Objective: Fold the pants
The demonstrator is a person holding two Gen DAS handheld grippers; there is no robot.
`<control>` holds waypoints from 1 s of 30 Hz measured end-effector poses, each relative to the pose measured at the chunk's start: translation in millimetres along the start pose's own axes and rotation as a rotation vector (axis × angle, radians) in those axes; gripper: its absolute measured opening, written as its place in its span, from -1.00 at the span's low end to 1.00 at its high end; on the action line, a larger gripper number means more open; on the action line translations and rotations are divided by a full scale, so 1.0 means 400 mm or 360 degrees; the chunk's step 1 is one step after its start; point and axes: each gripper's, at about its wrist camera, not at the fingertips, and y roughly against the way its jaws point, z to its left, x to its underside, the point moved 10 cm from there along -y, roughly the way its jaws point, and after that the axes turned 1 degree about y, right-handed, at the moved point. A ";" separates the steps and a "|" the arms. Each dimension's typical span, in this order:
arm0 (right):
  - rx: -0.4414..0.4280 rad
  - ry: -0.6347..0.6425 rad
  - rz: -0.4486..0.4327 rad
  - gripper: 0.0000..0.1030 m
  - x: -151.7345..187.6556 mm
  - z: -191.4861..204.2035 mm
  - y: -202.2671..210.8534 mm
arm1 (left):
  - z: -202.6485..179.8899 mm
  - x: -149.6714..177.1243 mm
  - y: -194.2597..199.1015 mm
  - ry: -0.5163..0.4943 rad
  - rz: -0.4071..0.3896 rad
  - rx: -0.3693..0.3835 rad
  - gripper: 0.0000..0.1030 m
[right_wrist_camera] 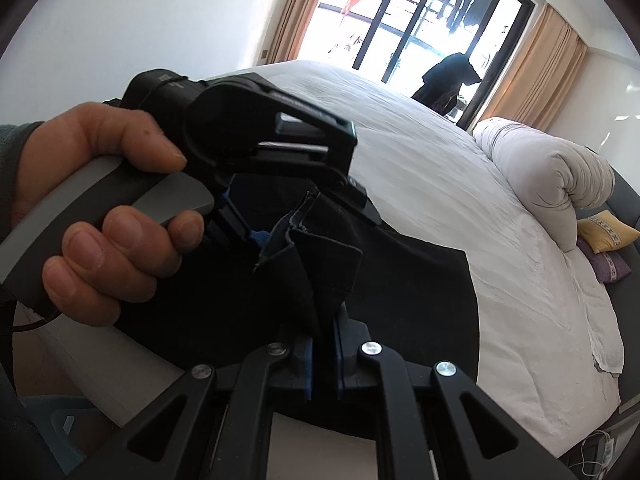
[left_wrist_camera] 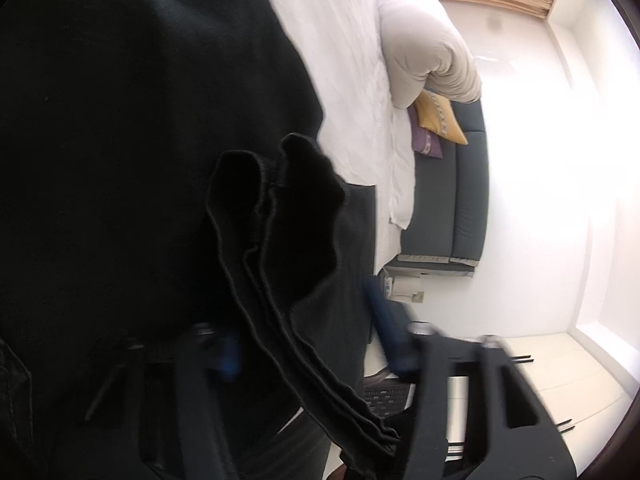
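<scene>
The black pants (left_wrist_camera: 120,140) fill most of the left wrist view, and a bunched hem edge (left_wrist_camera: 288,248) hangs between the fingers of my left gripper (left_wrist_camera: 308,356), whose jaws stand apart. In the right wrist view the pants (right_wrist_camera: 420,280) lie on the white bed (right_wrist_camera: 460,184), with one edge lifted. My right gripper (right_wrist_camera: 324,356) is shut on that bunched hem (right_wrist_camera: 316,264). The left gripper (right_wrist_camera: 260,220), held in a hand, sits just beyond it beside the same fold.
A rolled white duvet (right_wrist_camera: 552,176) lies at the bed's far right, with yellow (right_wrist_camera: 608,234) and purple cushions beside it on a dark sofa (left_wrist_camera: 452,208). A glass balcony door (right_wrist_camera: 420,20) with curtains is behind the bed.
</scene>
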 end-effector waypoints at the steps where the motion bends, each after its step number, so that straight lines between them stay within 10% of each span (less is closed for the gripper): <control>1: -0.0001 0.0008 -0.0002 -0.83 -0.001 0.005 0.001 | 0.012 0.005 -0.001 0.0017 -0.0003 -0.0026 -0.45; 9: -0.0025 0.0073 -0.0022 -0.83 -0.013 0.034 0.008 | 0.009 -0.004 0.050 -0.0064 -0.0073 -0.0112 -0.78; 30: -0.0175 0.0199 0.0050 -0.82 -0.022 0.161 -0.057 | 0.039 0.029 0.163 -0.0343 -0.0182 -0.0536 -0.79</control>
